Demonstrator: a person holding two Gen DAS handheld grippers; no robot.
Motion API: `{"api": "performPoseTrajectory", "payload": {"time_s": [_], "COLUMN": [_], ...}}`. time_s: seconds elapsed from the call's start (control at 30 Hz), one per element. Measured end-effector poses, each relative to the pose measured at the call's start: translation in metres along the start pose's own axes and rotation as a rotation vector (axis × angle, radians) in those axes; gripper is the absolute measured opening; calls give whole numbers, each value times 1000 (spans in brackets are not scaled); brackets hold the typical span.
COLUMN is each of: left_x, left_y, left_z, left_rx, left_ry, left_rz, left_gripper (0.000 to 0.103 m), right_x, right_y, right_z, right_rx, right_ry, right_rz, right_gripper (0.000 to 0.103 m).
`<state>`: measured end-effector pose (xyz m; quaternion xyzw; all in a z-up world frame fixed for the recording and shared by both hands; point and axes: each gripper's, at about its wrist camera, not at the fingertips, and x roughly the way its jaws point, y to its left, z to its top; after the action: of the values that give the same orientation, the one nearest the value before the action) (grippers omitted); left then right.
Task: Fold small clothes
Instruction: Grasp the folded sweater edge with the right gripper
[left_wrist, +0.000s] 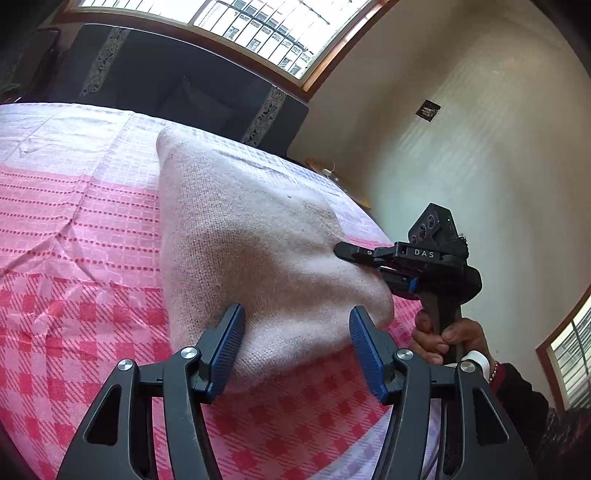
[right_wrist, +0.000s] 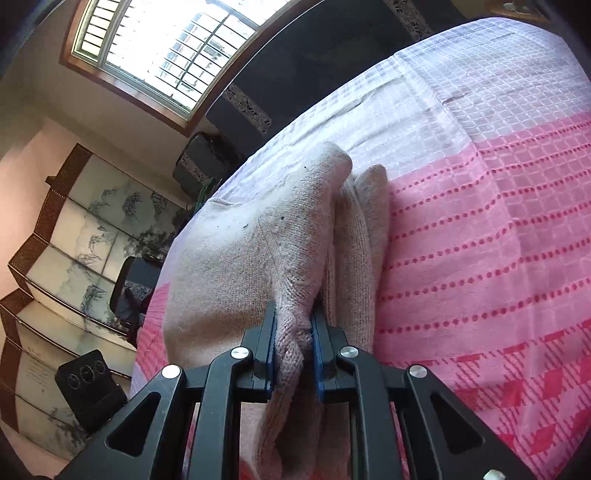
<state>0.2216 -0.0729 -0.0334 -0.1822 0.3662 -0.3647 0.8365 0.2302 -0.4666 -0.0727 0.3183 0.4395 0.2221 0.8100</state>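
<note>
A beige knitted garment (left_wrist: 251, 236) lies on the pink and white checked bedspread (left_wrist: 74, 229). My left gripper (left_wrist: 297, 345) is open, its blue pads either side of the garment's near edge without pinching it. My right gripper (right_wrist: 293, 347) is shut on a bunched fold of the same garment (right_wrist: 258, 240) and lifts it a little off the bed. In the left wrist view the right gripper (left_wrist: 345, 251) reaches in from the right, its tips on the cloth's right edge, held by a hand (left_wrist: 443, 336).
A dark headboard (left_wrist: 166, 77) and a barred window (left_wrist: 258, 22) stand beyond the bed. A cream wall (left_wrist: 461, 147) is to the right. In the right wrist view a painted folding screen (right_wrist: 74, 240) and dark bags (right_wrist: 207, 162) stand left of the bed.
</note>
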Motion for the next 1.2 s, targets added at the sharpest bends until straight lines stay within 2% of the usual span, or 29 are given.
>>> {"api": "performPoseTrajectory", "payload": {"time_s": [0.07, 0.17, 0.3, 0.37, 0.4, 0.43, 0.63, 0.73, 0.8, 0.93, 1.0, 1.13, 1.2], "left_x": [-4, -3, -3, -7, -7, -7, -10, -13, -14, -16, -17, -20, -21], "left_y": [6, 11, 10, 14, 14, 16, 25, 31, 37, 45, 47, 48, 46], "left_z": [-2, 1, 3, 0, -1, -1, -9, -11, -12, -14, -15, -16, -15], "left_rx": [-30, -39, -35, -41, -46, -50, -68, -85, -104, -125, -125, -118, -117], "left_ry": [-8, -10, -13, -16, -19, -21, -34, -42, -45, -49, -48, -48, -48], "left_rz": [-21, -24, -20, -26, -31, -36, -55, -65, -78, -88, -84, -72, -68], "left_gripper": [60, 60, 60, 60, 60, 60, 60, 60, 60, 60, 60, 60, 60], "right_x": [-3, -2, -17, -29, -35, -37, -30, -26, -33, -45, -38, -15, -7], "right_y": [2, -4, -12, -12, -11, -10, -12, -8, 0, 3, 1, -7, -10], "right_z": [0, -3, -13, -19, -22, -25, -37, -36, -32, -24, -22, -26, -28], "right_rx": [-2, 14, 70, 61, 54, 51, 40, 23, -11, 10, 26, 60, 85], "right_ry": [-16, -17, -49, -67, -67, -66, 7, 4, -37, -72, -34, 37, 50], "right_rz": [14, 22, 94, 102, 112, 122, 90, 100, 36, 143, 169, 149, 180], "right_gripper": [20, 21, 32, 44, 62, 73, 73, 73, 73, 73, 73, 73, 73]}}
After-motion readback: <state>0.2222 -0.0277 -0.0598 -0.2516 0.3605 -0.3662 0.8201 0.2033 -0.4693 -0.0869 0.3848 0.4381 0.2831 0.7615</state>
